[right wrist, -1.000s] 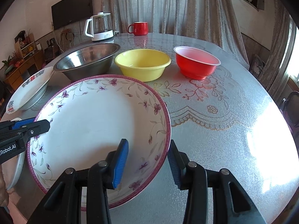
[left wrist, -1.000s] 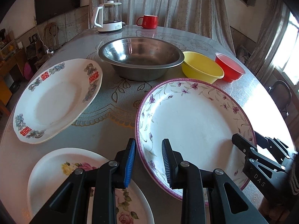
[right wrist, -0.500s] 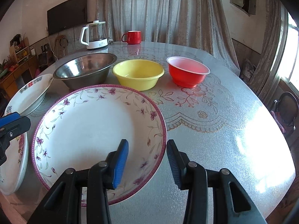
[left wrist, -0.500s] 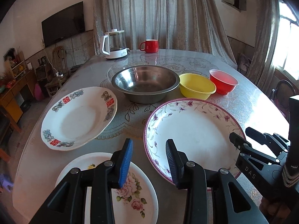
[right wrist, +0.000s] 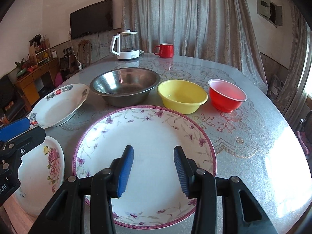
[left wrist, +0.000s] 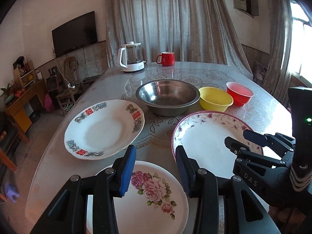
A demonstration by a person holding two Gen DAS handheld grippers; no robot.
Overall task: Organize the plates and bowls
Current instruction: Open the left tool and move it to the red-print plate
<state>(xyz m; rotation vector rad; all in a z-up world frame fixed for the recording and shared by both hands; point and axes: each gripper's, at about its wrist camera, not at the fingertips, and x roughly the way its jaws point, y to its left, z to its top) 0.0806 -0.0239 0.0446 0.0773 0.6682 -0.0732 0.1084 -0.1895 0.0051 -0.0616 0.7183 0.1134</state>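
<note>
Three plates lie on the table: a rose plate nearest, a plate with red characters to its left rear, and a large purple-flower plate on the right. Behind them stand a steel bowl, a yellow bowl and a red bowl. My left gripper hangs above the rose plate's far rim, its jaws opening with nothing between them. My right gripper hovers open over the purple-flower plate, holding nothing.
A white kettle and a red mug stand at the table's far end by the curtain. The table's left edge drops to the floor, with wooden furniture beyond. A patterned cover spreads right of the red bowl.
Both grippers have pulled back and risen, so more of the table shows. The left jaws have spread wider. Dishes have not moved.
</note>
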